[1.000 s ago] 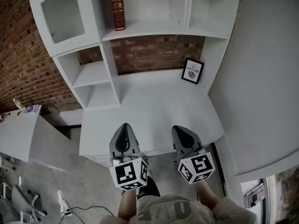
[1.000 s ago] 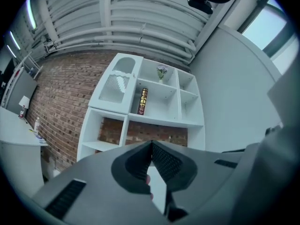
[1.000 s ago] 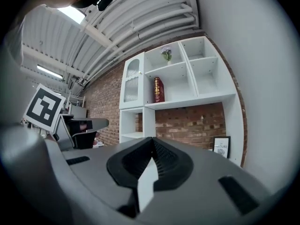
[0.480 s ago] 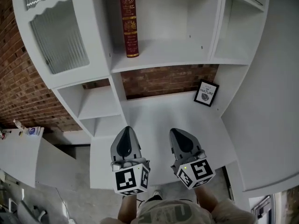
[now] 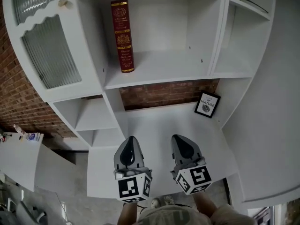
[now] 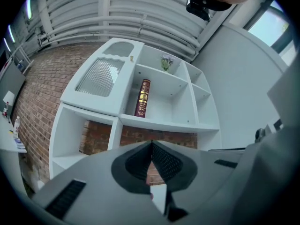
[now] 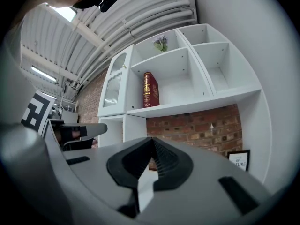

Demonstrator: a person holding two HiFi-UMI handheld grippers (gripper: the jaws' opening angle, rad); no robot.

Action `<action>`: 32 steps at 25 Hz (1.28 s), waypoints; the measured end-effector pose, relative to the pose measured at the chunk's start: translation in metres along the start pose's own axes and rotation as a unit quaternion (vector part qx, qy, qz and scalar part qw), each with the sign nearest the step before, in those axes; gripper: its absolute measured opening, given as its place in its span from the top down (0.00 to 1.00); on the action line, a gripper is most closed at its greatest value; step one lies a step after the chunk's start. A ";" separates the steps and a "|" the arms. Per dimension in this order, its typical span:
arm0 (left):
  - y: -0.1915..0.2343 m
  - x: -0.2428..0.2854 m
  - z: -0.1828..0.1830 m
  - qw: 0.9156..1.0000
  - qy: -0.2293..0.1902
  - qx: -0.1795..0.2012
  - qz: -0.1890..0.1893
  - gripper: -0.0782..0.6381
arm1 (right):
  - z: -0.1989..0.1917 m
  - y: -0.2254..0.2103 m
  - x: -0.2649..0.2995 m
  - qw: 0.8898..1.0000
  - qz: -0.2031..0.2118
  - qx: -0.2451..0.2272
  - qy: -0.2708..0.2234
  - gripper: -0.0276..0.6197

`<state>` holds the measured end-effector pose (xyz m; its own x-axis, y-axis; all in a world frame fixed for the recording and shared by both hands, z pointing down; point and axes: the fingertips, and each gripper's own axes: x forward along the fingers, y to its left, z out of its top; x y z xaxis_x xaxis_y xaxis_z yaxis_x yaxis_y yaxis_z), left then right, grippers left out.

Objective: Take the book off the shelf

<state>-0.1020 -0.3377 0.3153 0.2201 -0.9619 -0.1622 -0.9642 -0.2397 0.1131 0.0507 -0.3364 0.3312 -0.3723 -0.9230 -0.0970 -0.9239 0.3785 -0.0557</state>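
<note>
Over the white desk point(image 5: 159, 121), both grippers closed and empty

On the middle shelf point(image 5: 159, 71) of the white wall unit, a red book point(image 5: 122, 35) with gilt lettering stands upright near the compartment's left wall. The left gripper point(image 5: 130, 139) and right gripper point(image 5: 181, 138) hover side by side above the desk's front part, well apart from the book, each with its jaws pressed together on nothing. A small framed print point(image 5: 207, 104) leans at the desk's back right, beside the brick wall point(image 5: 159, 93)
</note>
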 end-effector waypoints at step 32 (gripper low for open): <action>0.010 -0.024 0.009 1.000 -0.014 0.005 0.027 0.87 | 0.212 0.055 0.077 0.965 0.061 -0.120 -0.225 0.52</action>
<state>-0.1180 -0.3154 0.3118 0.1633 -0.9694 -0.1831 -0.9760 -0.1858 0.1133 -0.0100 -0.3721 0.1105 -0.4530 -0.7291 -0.5130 -0.8898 0.4053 0.2097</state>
